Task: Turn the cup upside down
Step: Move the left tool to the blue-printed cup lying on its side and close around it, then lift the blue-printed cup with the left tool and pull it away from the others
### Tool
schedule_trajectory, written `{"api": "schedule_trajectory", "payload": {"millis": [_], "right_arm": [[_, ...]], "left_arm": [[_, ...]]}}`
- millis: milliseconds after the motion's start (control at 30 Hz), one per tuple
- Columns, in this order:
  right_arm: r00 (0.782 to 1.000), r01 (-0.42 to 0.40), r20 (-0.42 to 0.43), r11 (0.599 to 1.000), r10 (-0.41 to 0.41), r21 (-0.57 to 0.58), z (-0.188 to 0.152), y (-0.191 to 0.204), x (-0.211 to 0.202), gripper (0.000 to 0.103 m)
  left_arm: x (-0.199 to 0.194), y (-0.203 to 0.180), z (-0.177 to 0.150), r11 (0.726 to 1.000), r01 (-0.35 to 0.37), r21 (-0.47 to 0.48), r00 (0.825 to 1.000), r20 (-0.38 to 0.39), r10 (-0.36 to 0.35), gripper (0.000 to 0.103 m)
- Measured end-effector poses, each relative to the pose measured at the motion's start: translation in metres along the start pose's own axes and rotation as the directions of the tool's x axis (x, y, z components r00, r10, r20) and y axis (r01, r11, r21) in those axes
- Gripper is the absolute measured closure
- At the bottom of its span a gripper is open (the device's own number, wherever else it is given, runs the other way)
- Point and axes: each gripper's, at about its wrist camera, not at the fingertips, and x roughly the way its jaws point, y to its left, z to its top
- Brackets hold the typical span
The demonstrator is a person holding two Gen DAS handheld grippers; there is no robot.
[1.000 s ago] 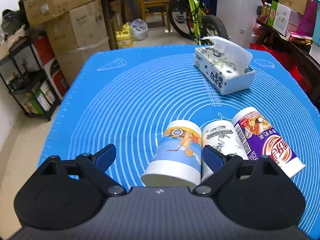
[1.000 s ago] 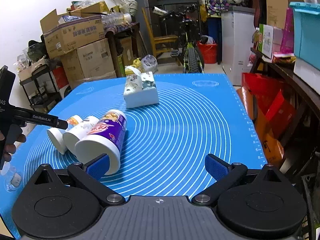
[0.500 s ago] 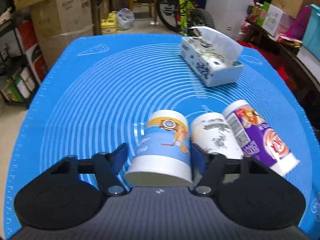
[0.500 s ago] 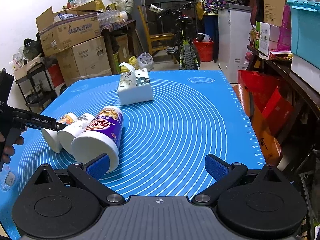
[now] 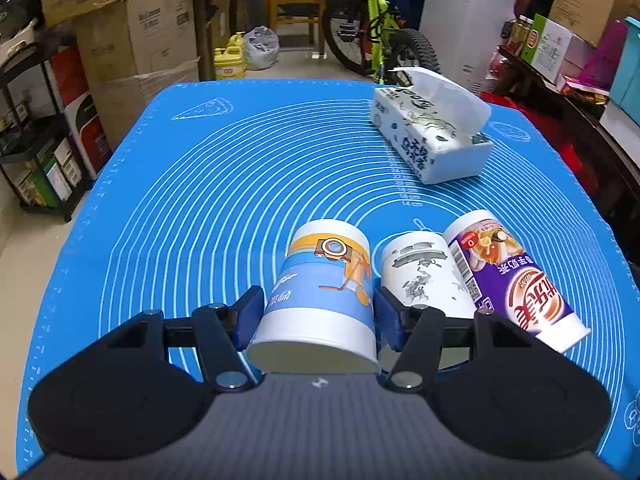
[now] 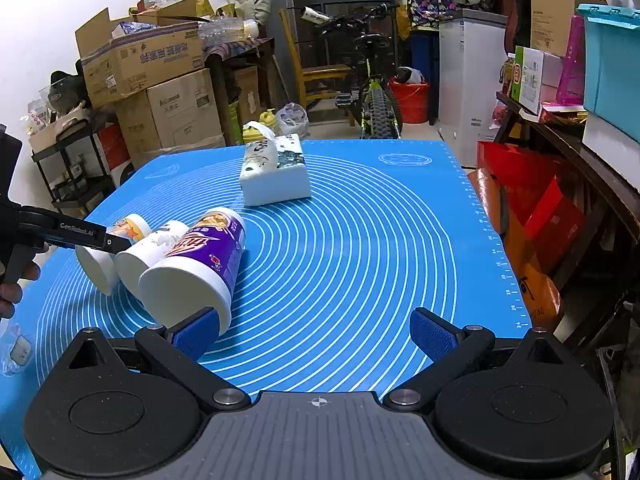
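Three paper cups lie on their sides on the blue mat [image 5: 200, 200], mouths toward me. My left gripper [image 5: 318, 318] is shut on the blue-and-white cartoon cup [image 5: 324, 292], its blue pads pressed on both sides near the rim. A white ink-print cup [image 5: 424, 280] lies next to it, then a purple cup [image 5: 516, 276]. In the right wrist view the cartoon cup [image 6: 100, 256], the white cup [image 6: 148, 252] and the purple cup [image 6: 196, 264] lie at the left. My right gripper [image 6: 316, 334] is open and empty, its left pad just beside the purple cup's rim.
A white tissue box [image 5: 430, 136] sits at the far right of the mat, also in the right wrist view [image 6: 276, 172]. Cardboard boxes [image 5: 132, 32], a shelf and a bicycle [image 5: 380, 32] stand beyond the table. Red bags [image 6: 532, 208] sit off the right edge.
My left gripper moved forward around the cartoon cup and closed on it. The right gripper stayed open and almost still.
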Motion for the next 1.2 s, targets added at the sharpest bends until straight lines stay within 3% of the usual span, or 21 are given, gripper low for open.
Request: {"api": "schedule_trajectory", "payload": {"millis": [467,733,1033,1200], "right_arm": [[1.000,0.005,0.010,1.000,-0.005,-0.010,-0.002,-0.003,-0.004,0.002],[1.000,-0.016,0.020,1.000,0.016,-0.026,0.000,0.000,-0.013,0.002],[0.999,-0.027,0.029,0.999,0.028,-0.041,-0.006,0.002,-0.035,0.002],[0.999,-0.029,0.022,0.999,0.030,-0.045,-0.013,0.003,-0.046,0.002]], "left_arm": [[-0.015,0.005,0.004,0.999,-0.016,-0.035,0.998,0.053,0.017,0.042],[-0.059,-0.016,-0.005,0.999,-0.028,0.039,0.989,0.145,0.023,0.041],[-0.098,-0.037,-0.037,0.998,0.041,0.039,0.981,0.189,-0.048,0.041],[-0.102,-0.053,-0.064,0.995,0.091,0.051,0.985,0.142,-0.097,0.041]]}}
